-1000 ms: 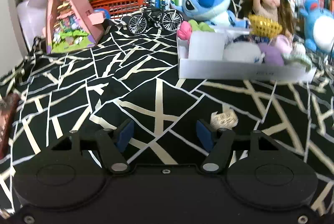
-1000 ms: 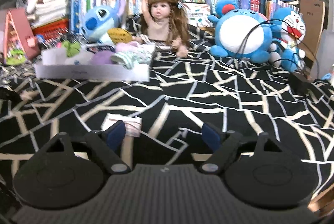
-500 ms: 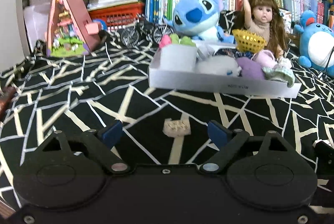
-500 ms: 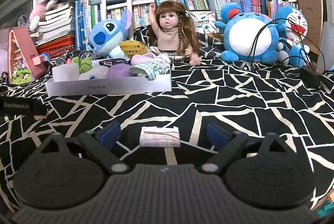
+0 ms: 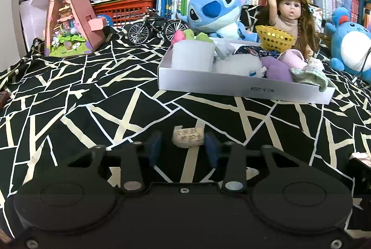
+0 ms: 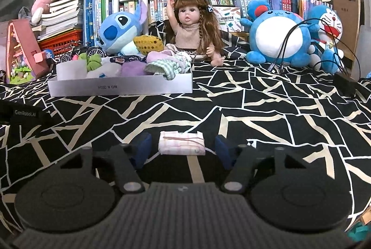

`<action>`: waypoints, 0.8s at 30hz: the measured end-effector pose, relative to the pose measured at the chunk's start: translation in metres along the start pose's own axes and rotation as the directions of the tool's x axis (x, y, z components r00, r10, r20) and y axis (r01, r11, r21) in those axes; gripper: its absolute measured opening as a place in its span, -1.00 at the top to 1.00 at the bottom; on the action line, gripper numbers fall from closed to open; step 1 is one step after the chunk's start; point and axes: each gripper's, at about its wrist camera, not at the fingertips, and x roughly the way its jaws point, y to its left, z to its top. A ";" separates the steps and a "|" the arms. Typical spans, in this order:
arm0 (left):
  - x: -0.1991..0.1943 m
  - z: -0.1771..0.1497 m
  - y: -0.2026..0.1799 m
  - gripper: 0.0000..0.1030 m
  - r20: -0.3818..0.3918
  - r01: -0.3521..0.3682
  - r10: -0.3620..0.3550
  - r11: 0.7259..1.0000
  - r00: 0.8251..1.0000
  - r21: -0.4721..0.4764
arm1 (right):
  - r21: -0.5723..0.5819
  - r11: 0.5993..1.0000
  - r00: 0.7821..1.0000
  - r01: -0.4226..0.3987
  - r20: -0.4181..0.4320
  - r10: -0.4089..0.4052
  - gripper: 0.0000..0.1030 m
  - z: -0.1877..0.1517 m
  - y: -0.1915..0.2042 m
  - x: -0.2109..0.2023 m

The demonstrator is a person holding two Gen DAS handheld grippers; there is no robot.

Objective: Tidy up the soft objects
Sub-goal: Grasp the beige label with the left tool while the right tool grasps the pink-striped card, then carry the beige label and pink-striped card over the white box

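A small cream rolled cloth (image 5: 188,137) lies on the black patterned cover between the fingers of my left gripper (image 5: 183,148); the right finger touches it and a gap stays on the left. A pink-checked folded cloth (image 6: 182,143) lies between the open fingers of my right gripper (image 6: 183,151), with gaps on both sides. A white tray (image 5: 243,87) holding several soft items stands beyond; it also shows in the right wrist view (image 6: 120,86).
Behind the tray sit a Stitch plush (image 5: 214,12), a doll (image 6: 193,28), a blue round plush (image 6: 277,38) and a Doraemon plush (image 6: 327,33). A model bicycle (image 5: 157,26) and pink toy house (image 5: 69,17) stand far left. Black cables (image 6: 324,45) trail right. The other gripper's body (image 6: 20,113) is at left.
Both grippers have moved forward over their cloths. The left fingers have narrowed around the cream roll; the right fingers have narrowed somewhat around the pink cloth.
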 end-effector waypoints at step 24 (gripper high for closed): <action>-0.020 0.034 0.007 0.51 0.082 0.060 -0.064 0.997 0.995 0.044 | 0.007 0.995 0.994 -0.098 0.057 0.097 0.07 0.046 0.005 0.013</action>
